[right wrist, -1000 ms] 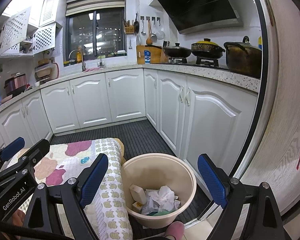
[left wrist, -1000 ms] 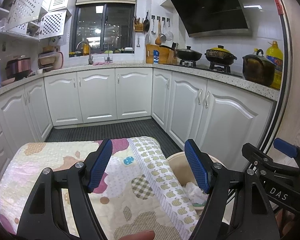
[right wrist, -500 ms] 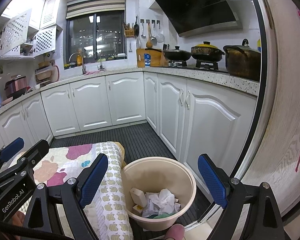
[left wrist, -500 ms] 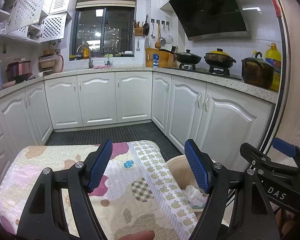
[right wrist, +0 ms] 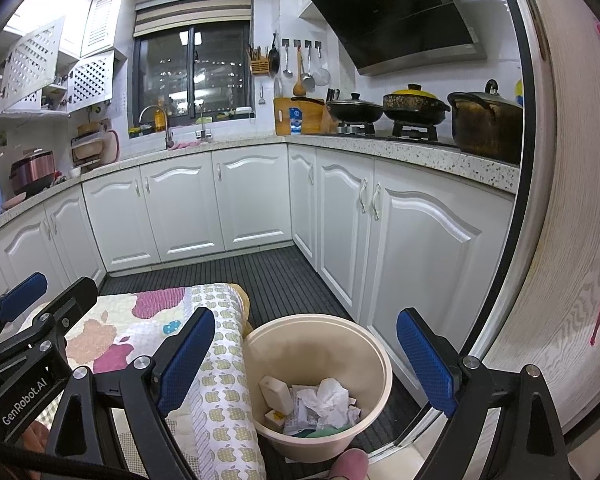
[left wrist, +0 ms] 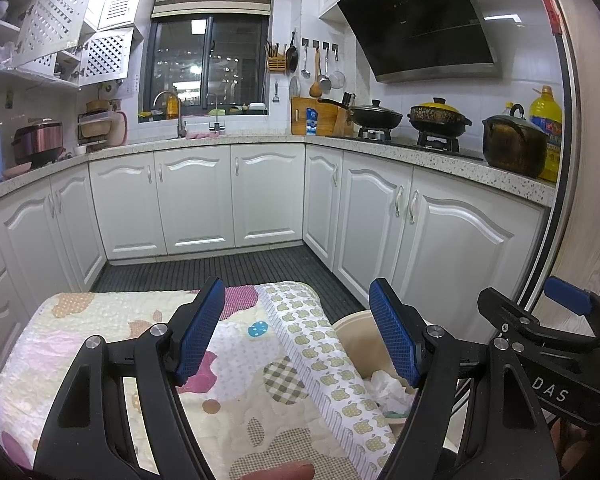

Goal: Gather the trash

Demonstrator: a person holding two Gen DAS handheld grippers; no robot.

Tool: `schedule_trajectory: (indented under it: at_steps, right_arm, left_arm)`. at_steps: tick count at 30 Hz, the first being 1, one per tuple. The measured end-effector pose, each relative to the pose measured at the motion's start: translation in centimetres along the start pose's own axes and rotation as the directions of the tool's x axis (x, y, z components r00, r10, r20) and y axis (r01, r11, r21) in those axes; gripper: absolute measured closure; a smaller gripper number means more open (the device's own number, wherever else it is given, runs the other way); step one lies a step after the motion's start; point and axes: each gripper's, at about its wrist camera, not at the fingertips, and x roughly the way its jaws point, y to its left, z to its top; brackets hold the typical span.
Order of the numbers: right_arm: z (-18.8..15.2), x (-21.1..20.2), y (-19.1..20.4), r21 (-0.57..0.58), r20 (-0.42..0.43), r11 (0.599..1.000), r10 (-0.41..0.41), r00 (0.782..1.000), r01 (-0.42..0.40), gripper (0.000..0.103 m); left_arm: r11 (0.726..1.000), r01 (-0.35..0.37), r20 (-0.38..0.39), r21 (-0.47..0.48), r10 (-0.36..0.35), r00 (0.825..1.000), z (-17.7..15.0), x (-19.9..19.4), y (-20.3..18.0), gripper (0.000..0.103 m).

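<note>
A beige trash bin (right wrist: 320, 344) stands on the dark floor beside a quilt-covered table (right wrist: 220, 400). It holds crumpled white paper (right wrist: 328, 396) and a small carton (right wrist: 276, 392). My right gripper (right wrist: 304, 360) is open and empty above the bin. My left gripper (left wrist: 296, 336) is open and empty above the quilted table top (left wrist: 240, 380); the bin's rim (left wrist: 352, 324) shows to its right, partly hidden by my right finger. The right gripper's body (left wrist: 540, 344) shows at the right of the left wrist view.
White kitchen cabinets (left wrist: 268, 200) run round the room under a speckled counter (right wrist: 420, 148). Pots (right wrist: 484, 120) sit on the stove at right. A wood-grain door frame (right wrist: 560, 240) is close on the right. A pink slipper (right wrist: 348, 464) is by the bin.
Both views have tilted up a little; the bin and table sit slightly lower in frame. Both grippers stay open and empty.
</note>
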Motion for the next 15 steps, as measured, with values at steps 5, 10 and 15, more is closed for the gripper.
schedule_trajectory:
  at_steps: [5,10,15]
  right_arm:
    - [-0.01,0.02,-0.03,0.000,-0.001,1.000,-0.001,1.000,0.001,0.012]
    - [-0.02,0.14,-0.05,-0.001,-0.004,1.000,-0.001,1.000,0.001,0.012]
    - [-0.30,0.40,0.04,-0.003,-0.014,1.000,-0.001,1.000,0.001,0.012]
  left_arm:
    - [1.000,0.002,-0.012,-0.014,-0.002,1.000,0.10,0.13,0.17,0.029]
    - [1.000,0.006,-0.025,-0.024,-0.006,1.000,0.24,0.48,0.38,0.029]
    - [1.000,0.006,-0.024,-0.009,-0.006,1.000,0.10,0.54,0.05,0.029]
